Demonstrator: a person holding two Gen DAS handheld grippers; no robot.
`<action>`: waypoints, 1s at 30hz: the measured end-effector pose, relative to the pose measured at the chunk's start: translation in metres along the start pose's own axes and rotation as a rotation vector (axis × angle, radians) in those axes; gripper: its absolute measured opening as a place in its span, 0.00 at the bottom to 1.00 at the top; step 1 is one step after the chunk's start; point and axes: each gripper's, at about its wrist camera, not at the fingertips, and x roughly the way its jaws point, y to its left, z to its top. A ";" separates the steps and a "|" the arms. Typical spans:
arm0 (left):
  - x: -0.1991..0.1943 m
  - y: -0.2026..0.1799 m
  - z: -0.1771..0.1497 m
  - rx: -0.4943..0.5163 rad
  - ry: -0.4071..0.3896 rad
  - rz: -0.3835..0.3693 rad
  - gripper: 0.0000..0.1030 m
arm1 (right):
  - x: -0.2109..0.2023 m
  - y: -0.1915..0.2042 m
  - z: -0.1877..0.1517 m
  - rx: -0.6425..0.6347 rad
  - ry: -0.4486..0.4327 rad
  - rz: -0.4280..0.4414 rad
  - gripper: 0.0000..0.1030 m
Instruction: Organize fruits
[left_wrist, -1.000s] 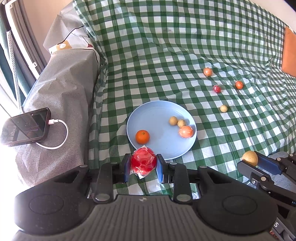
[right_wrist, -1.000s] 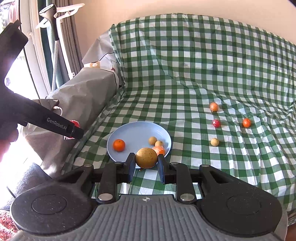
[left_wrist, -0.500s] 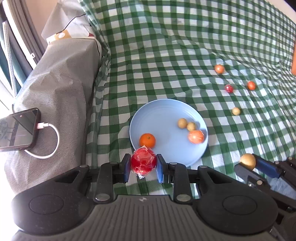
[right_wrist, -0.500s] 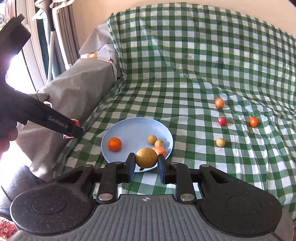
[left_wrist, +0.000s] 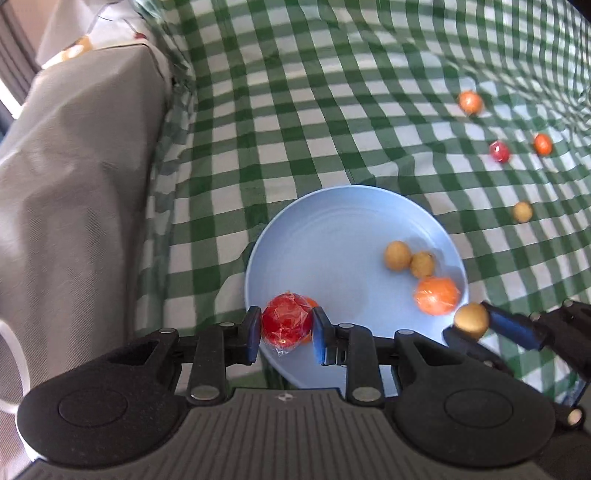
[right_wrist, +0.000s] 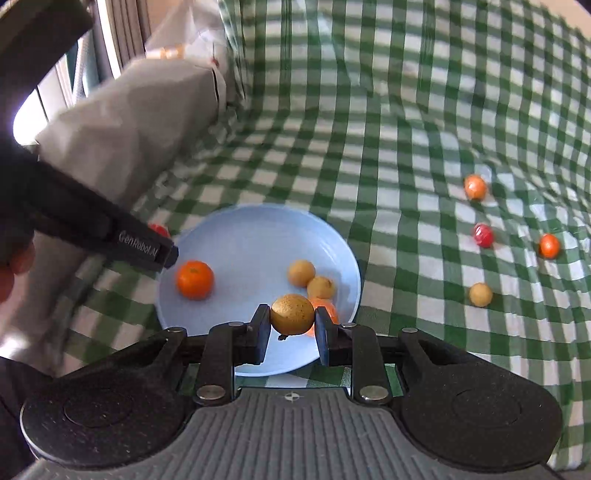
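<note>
The left tongs (left_wrist: 283, 325) are clamped on a red fruit (left_wrist: 286, 319) in crinkled film, and the right tongs (right_wrist: 291, 319) are clamped on a tan fruit (right_wrist: 293, 313); neither pair has any slack between pad and fruit. Both loads hang over the near part of the blue plate (left_wrist: 332, 221), so the plate lies below and just ahead of each pair, not off to a side.

Under the left tongs the relation is tight: an orange (right_wrist: 195, 279) sits on the plate just behind the red fruit, almost hidden by it in the left view. From the right view the orange looks a little ahead of the left tips, though blur makes the gap hard to judge. A straight drop here may land the red fruit against it.

Under the right tongs lies a wrapped orange fruit (left_wrist: 437, 295), just beyond the tan one, with two small tan fruits (left_wrist: 398, 255) further ahead and touching each other. The bare middle of the plate lies between the two pairs, to the right of the left tongs and to the left of the right ones.

Four more fruits (right_wrist: 480, 294) rest on the checked cloth (left_wrist: 332, 92), well off to the right; the right tongs are the nearer pair.
</note>
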 end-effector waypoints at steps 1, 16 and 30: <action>0.007 -0.001 0.003 0.006 0.008 0.006 0.31 | 0.009 0.000 0.000 -0.011 0.018 0.001 0.26; -0.030 0.005 -0.012 0.008 -0.053 0.073 1.00 | -0.011 -0.001 0.001 -0.001 0.073 0.042 0.92; -0.113 0.008 -0.098 -0.031 -0.038 0.101 1.00 | -0.121 0.010 -0.052 0.032 0.001 -0.033 0.99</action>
